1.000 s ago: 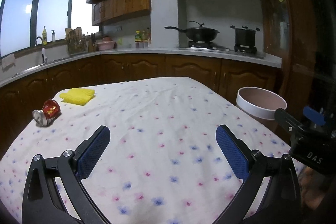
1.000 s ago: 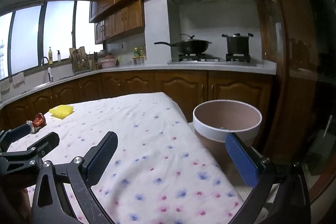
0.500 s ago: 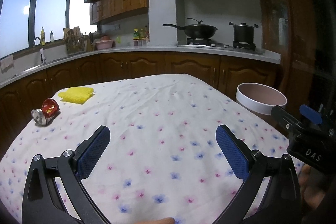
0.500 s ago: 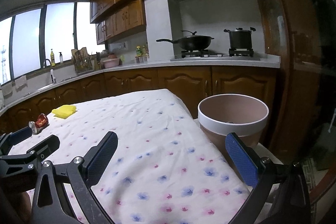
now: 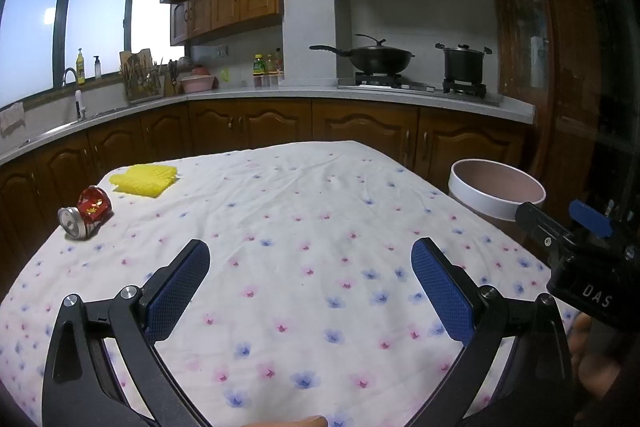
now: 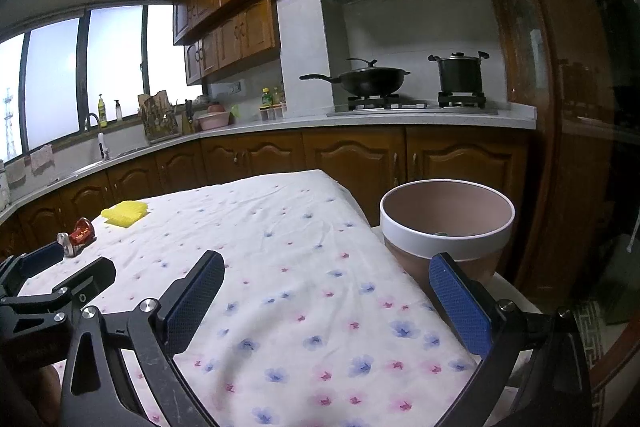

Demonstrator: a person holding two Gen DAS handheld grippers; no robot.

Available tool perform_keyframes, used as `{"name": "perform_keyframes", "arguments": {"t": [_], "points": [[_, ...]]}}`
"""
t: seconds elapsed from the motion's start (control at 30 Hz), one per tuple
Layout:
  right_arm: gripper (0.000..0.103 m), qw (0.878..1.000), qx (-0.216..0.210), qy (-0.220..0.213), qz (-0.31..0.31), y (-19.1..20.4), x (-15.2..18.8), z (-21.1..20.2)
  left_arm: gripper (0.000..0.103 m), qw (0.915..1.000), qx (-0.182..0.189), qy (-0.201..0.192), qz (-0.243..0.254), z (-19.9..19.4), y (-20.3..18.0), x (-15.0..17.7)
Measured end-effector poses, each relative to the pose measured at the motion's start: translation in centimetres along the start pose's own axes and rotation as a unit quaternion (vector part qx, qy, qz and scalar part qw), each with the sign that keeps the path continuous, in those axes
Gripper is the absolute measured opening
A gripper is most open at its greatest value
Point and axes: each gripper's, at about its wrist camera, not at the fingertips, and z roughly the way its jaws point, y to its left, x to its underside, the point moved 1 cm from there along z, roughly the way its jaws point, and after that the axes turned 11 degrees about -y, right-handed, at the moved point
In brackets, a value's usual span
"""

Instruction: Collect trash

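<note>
- Compared with the frame one second earlier, both wrist views have tilted up slightly: the table edge sits lower in each frame, and the trash bin appears larger and more fully visible in the right wrist view. No object on the table has changed position.
- Left gripper: fingers spread wide apart, nothing between the blue pads. It hovers over the near part of the flowered tablecloth at lower centre of the frame.
- Right gripper: fingers spread wide apart, nothing held. Its right pad overlaps the front of the bin in the lower right of the frame.
- Crushed red can: lies on its side at the left edge of the table, silver end toward the camera, in the middle left of the left wrist view.
- Yellow sponge: lies flat just beyond the can, near the far left corner of the table, apart from the can.
- Trash bin: pink with a white rim band, stands upright off the right side of the table; a small item lies at its bottom, too small to identify.
- Black wok and black pot: on the stove, upper right of the frame.
</note>
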Motion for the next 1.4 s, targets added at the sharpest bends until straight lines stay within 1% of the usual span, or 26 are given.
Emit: {"name": "perform_keyframes", "arguments": {"t": [0.5,1.4], "points": [[0.103,1.0,-0.008,0.003,0.001,0.58,0.05,0.01,0.103,1.0,-0.001,0.003,-0.002,0.07,0.15,0.06],[0.103,1.0,-0.007,0.004,0.002,0.59,0.03,0.11,0.103,1.0,0.0,0.005,-0.005,0.05,0.1,0.08]]}}
